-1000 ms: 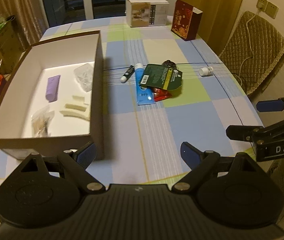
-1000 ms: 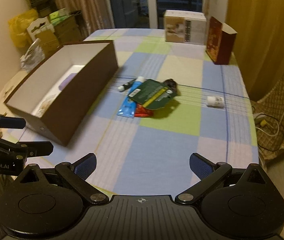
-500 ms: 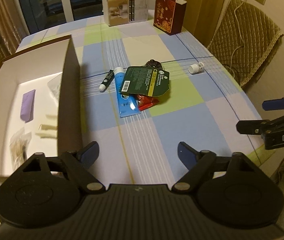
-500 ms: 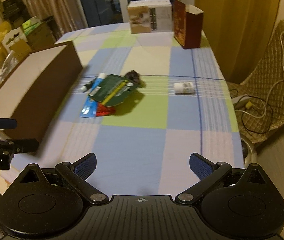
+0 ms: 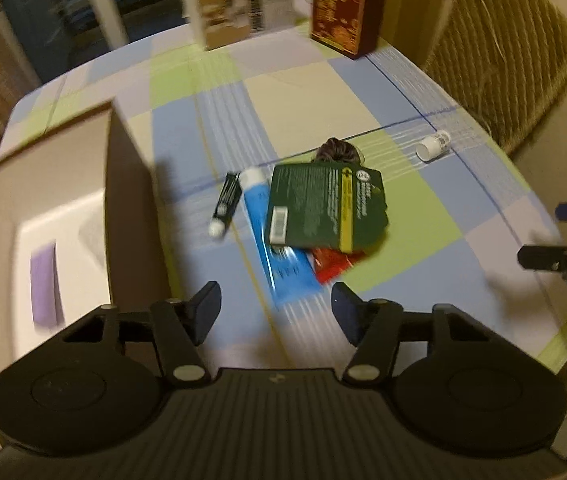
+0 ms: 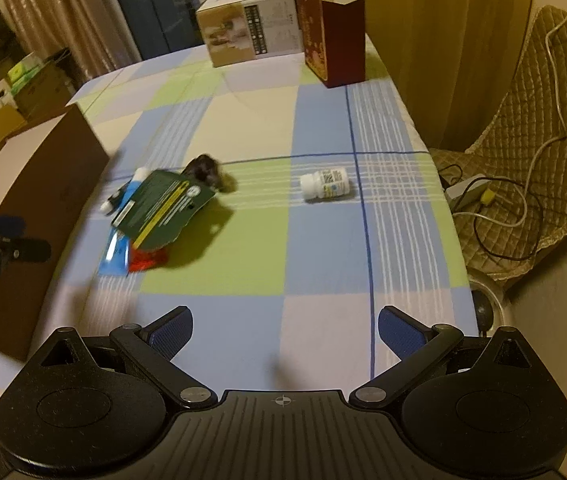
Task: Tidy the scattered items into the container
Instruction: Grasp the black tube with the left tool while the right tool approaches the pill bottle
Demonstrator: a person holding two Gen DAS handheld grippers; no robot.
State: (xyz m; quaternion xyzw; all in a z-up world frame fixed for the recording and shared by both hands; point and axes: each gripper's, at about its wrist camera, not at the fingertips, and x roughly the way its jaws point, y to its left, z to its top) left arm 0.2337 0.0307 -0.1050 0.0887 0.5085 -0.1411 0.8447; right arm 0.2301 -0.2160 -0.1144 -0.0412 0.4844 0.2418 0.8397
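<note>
Since the earlier frames both grippers have swung toward the heap of loose items in the middle of the table, and the left wrist view, now blurred by motion, sits closer over it than before.

The heap lies mid-table on the checked tablecloth [image 6: 323, 248]: a dark green packet [image 5: 325, 208] rests tilted on top of a blue tube [image 5: 273, 248] and a red packet [image 5: 333, 264], with a dark brown bundle [image 5: 337, 151] touching its far edge. A small black tube [image 5: 225, 210] with a white cap lies just beside the blue tube, on the side nearer the container. A white pill bottle [image 6: 324, 184] lies on its side, well apart from the heap, toward the table's right edge.

The container, a brown box [image 5: 131, 200] with a white inside, stands open at the left edge of the table; a purple tube [image 5: 45, 284] lies on its floor, and the rest of its contents are too blurred to tell.

The left gripper [image 5: 275, 312] hovers above the near end of the blue tube, its fingers spread apart and holding nothing. The right gripper [image 6: 285, 332] hangs over the near edge of the table, fingers wide and empty.

At the far edge stand a beige carton [image 6: 249, 30] and a dark red box [image 6: 337, 34], close together. A quilted chair [image 6: 539, 152] with white cables stands past the right edge.
</note>
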